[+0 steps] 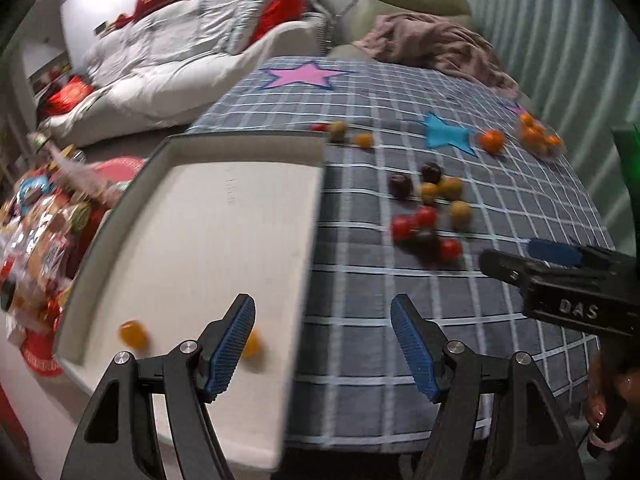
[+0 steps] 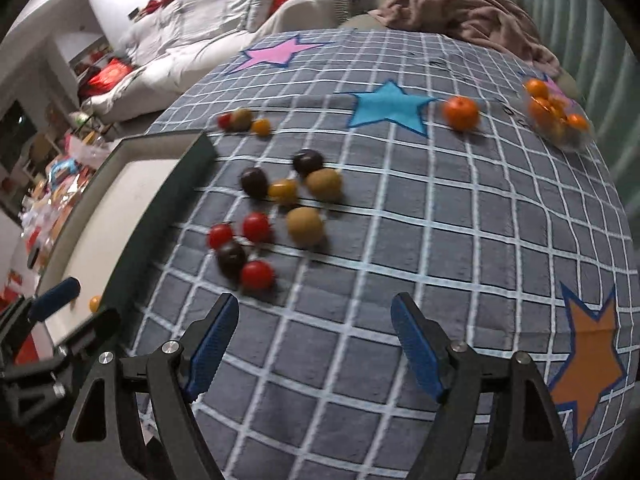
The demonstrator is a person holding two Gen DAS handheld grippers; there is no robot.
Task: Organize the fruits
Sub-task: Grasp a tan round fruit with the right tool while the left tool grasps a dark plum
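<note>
Tray holds two yellow fruits; bowl oranges

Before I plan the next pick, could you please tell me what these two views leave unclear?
- Left wrist view: one yellow fruit in the white tray is half hidden behind the left hand-held gripper.
- Right wrist view: the tray floor is mostly cut off by its dark wall.
- Both views: motion blur smears the fruit cluster, so kinds are uncertain.
- Right wrist view: the clear container of oranges is small and blurred; count unclear.
</note>
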